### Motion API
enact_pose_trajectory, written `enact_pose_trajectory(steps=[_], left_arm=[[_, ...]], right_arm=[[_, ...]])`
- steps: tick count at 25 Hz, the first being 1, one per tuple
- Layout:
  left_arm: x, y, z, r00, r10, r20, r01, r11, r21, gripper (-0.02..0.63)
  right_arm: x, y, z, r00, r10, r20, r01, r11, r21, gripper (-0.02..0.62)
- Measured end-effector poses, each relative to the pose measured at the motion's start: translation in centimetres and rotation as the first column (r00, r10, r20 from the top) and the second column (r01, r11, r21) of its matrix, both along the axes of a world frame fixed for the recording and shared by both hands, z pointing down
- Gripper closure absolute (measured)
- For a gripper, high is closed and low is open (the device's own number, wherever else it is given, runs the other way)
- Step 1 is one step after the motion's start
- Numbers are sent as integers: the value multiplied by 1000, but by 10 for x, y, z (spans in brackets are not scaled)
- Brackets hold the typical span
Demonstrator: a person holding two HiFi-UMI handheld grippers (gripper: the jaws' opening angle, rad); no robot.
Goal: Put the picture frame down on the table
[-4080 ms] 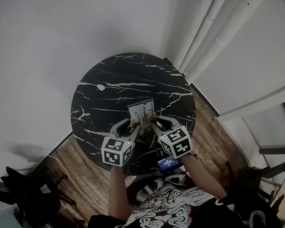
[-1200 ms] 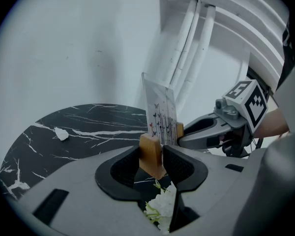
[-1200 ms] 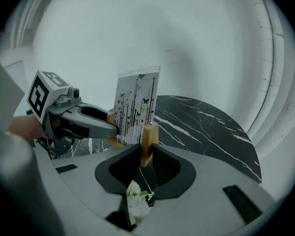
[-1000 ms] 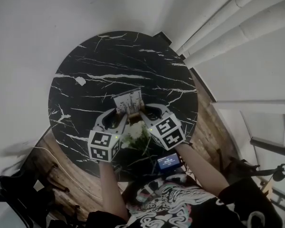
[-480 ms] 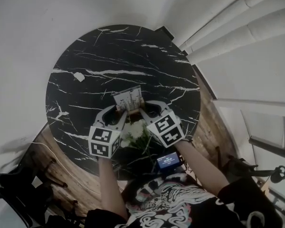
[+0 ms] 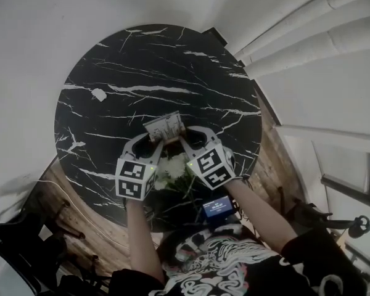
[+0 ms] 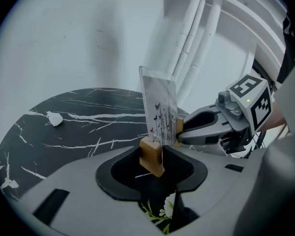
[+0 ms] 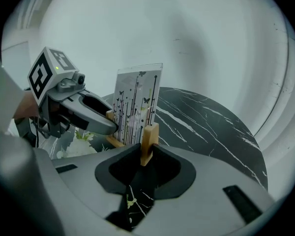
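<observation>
The picture frame [image 6: 165, 128] is a clear upright sheet with a print of stems and butterflies, set in two small wooden feet. It stands upright over the black marble table [image 6: 142, 60], held from both sides. My left gripper [image 6: 153, 142] is shut on the left wooden foot [image 7: 152, 154]. My right gripper [image 6: 184, 142] is shut on the right wooden foot [image 8: 149, 140]. In the left gripper view the sheet [image 7: 160, 107] rises above the jaws, with the right gripper [image 7: 211, 127] beside it. Whether the feet touch the tabletop I cannot tell.
A white crumpled scrap [image 6: 98, 94] lies on the table at the left. White flowers [image 6: 172, 168] sit under my hands near the table's front edge. A small device with a blue screen [image 6: 217, 207] is below them. White pipes [image 6: 308, 36] run along the wall at the right.
Both grippers have sunk a little toward the tabletop, with the frame still upright between them. The grip on each foot is unchanged.
</observation>
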State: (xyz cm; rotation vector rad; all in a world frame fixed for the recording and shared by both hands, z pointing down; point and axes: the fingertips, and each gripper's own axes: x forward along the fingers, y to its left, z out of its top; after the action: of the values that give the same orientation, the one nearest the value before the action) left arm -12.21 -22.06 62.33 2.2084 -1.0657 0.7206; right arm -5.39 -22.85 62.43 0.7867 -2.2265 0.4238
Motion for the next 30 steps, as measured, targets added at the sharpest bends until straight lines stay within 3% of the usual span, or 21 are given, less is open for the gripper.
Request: enact_pose_trajectory(steps=[13,22,30], left_arm=[[-3,3,20,998,21,52,-21,1000,-16,449],[0,10,24,984,104,143,-108,994,17,449],[0,14,27,978,115,176,-117,993,2,449]], right_arm=[[-3,3,22,999,-32,-30,32,999,-2,517],[-1,12,28,996,-82,-36,80,996,-48,517],[0,16,32,998,-62,-30,58,992,-109,517]])
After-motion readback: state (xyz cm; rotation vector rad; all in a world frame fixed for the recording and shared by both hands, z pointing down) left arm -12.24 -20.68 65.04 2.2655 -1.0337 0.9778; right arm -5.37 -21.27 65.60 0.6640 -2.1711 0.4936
